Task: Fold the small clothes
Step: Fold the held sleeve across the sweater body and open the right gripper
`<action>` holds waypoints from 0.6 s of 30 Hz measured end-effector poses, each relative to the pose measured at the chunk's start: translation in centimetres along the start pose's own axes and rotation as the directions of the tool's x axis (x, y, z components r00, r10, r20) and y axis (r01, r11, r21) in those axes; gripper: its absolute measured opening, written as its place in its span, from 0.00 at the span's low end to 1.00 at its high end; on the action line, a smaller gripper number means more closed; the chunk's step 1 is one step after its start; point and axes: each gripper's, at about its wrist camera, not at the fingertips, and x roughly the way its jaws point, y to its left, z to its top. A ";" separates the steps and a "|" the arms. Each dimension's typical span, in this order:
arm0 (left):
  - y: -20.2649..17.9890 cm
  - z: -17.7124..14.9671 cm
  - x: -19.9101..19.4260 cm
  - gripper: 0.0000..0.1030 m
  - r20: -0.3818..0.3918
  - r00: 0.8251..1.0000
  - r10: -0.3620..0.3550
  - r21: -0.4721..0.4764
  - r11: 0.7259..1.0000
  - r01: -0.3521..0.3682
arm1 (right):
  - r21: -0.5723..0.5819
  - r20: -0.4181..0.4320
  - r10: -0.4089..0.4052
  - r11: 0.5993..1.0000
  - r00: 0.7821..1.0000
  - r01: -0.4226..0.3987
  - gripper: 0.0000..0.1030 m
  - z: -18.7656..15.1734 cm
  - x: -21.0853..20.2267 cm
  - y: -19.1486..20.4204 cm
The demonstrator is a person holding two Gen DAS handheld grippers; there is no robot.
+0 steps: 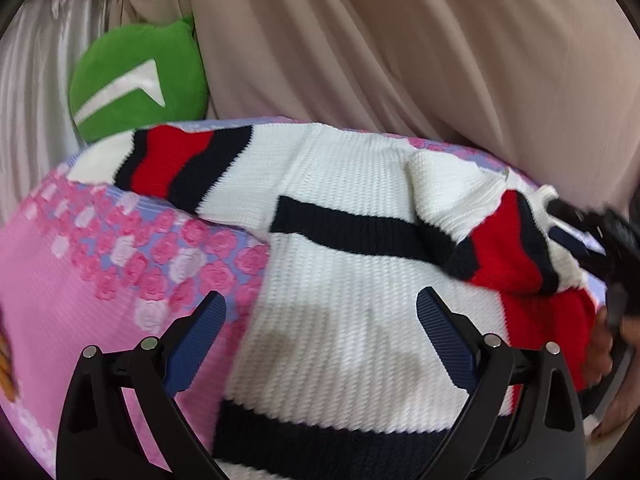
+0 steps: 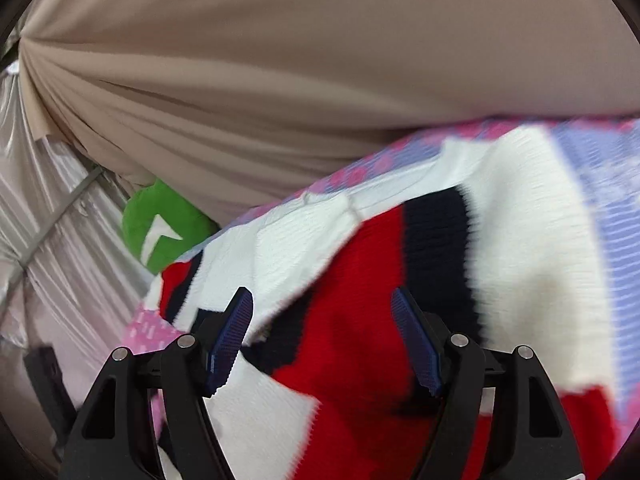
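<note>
- A small knitted sweater [image 1: 340,264] in white with navy and red stripes lies spread on a bed sheet [image 1: 80,280] printed with pink roses on lilac and pink.
- One sleeve [image 1: 176,160] of the sweater stretches toward the far left edge of the sheet, its navy-red-navy band showing.
- The other sleeve [image 1: 508,248] is folded inward over the right side of the sweater, with its red and navy band lying on the white body.
- A navy stripe [image 1: 352,228] crosses the middle of the sweater's body, and another navy band [image 1: 320,440] runs along its near edge.
- The left gripper [image 1: 322,324] hangs over the near part of the sweater with its jaws spread wide; one blue pad is over the sheet, the other over the white knit, and nothing is between them.
- The right gripper [image 2: 322,328] is above the folded sleeve, jaws apart, with red and white knit [image 2: 360,280] seen below the gap; the pads do not press on it.
- In the left wrist view the right gripper [image 1: 596,240] appears blurred at the sweater's right edge, with part of a hand [image 1: 604,344] below it.
- Beyond the sweater, a green cushion [image 1: 136,80] with a white mark sits behind the sheet's far left edge.
- A beige curtain [image 1: 400,40] hangs behind the sweater, and a silvery pleated drape [image 1: 32,100] is left of the cushion.
</note>
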 end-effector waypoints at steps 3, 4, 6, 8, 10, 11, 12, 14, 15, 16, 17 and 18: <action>1.2 -0.2 -0.8 0.91 0.034 0.997 0.068 0.025 0.997 -0.069 | -0.017 -0.055 0.033 0.999 0.998 -0.034 0.69 1.0 5.8 3.3; 1.7 -0.1 -0.9 0.91 0.035 0.996 0.079 0.022 0.997 -0.079 | -0.067 -0.091 0.035 0.997 0.995 -0.041 0.69 1.1 8.1 5.6; 2.6 0.3 -0.9 0.91 0.025 0.995 0.098 0.010 0.995 -0.098 | -0.161 -0.169 0.134 0.974 0.976 -0.162 0.67 0.5 10.9 10.9; 3.6 0.7 -0.7 0.91 0.014 0.996 0.094 -0.006 0.996 -0.094 | -0.242 -0.213 0.320 0.898 0.923 -0.367 0.52 -0.4 10.3 15.9; 4.2 1.0 -0.4 0.91 0.006 0.996 0.094 -0.019 0.995 -0.094 | -0.359 -0.124 0.329 0.864 0.936 -0.352 0.53 -0.9 7.1 18.1; 4.5 1.2 -0.2 0.91 0.003 0.996 0.090 -0.025 0.996 -0.090 | -0.395 -0.066 0.286 0.872 0.956 -0.288 0.56 -0.7 5.0 17.9; 4.7 1.3 0.3 0.91 -0.005 0.996 0.091 -0.032 0.995 -0.091 | -0.407 -0.029 0.235 0.885 0.972 -0.226 0.56 -0.6 3.7 17.1; 4.7 1.5 1.4 0.91 -0.028 0.998 0.060 -0.058 0.996 -0.062 | -0.388 0.081 0.082 0.921 0.993 -0.044 0.61 -0.1 -0.4 13.4; 4.6 1.6 2.0 0.91 -0.043 0.998 0.046 -0.071 0.996 -0.049 | -0.366 0.123 0.003 0.930 0.992 0.042 0.65 -0.1 -2.0 11.5; 4.4 1.7 2.5 0.91 -0.058 0.998 0.024 -0.086 0.996 -0.029 | -0.338 0.171 -0.100 0.929 0.980 0.154 0.67 -0.3 -3.7 9.0; 4.1 1.9 2.9 0.91 -0.067 0.998 -0.001 -0.098 0.995 -0.006 | -0.291 0.213 -0.219 0.916 0.952 0.276 0.72 -0.5 -5.7 6.0; 3.6 2.1 3.3 0.91 -0.071 0.997 -0.010 -0.106 0.994 0.003 | -0.254 0.229 -0.295 0.902 0.928 0.349 0.73 -0.6 -7.2 3.7</action>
